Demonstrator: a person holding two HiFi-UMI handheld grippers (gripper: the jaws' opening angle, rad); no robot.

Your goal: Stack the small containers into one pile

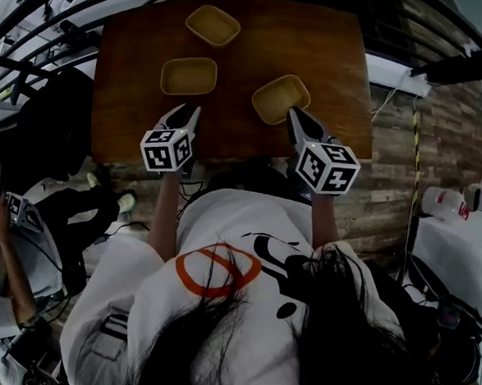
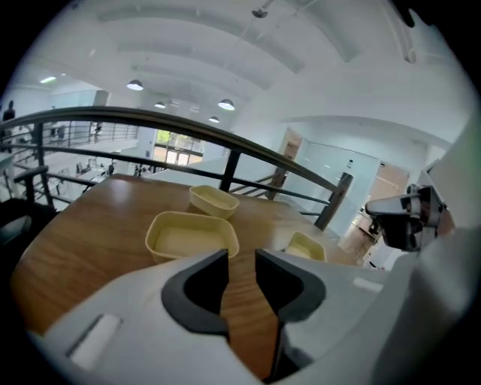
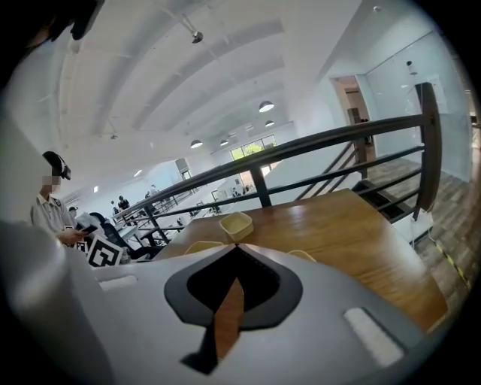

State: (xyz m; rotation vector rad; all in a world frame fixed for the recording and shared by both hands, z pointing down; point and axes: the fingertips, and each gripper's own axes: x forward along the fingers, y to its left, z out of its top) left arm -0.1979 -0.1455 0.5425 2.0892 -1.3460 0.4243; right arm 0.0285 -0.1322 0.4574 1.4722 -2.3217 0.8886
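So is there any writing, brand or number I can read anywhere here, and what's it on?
No readable words or numbers anywhere.
Cubes on left gripper and right gripper: black-and-white square patterns, not letters.
White shirt: orange ring, black shapes, no words.
White object far right: red label, too small to read.

Wears white short-sleeved T-shirt (image 1: 222, 227) with orange ring, black print; long dark hair (image 1: 337, 342); marker cubes (image 1: 167, 149) on left claw (image 1: 190, 109), right claw (image 1: 295, 111).
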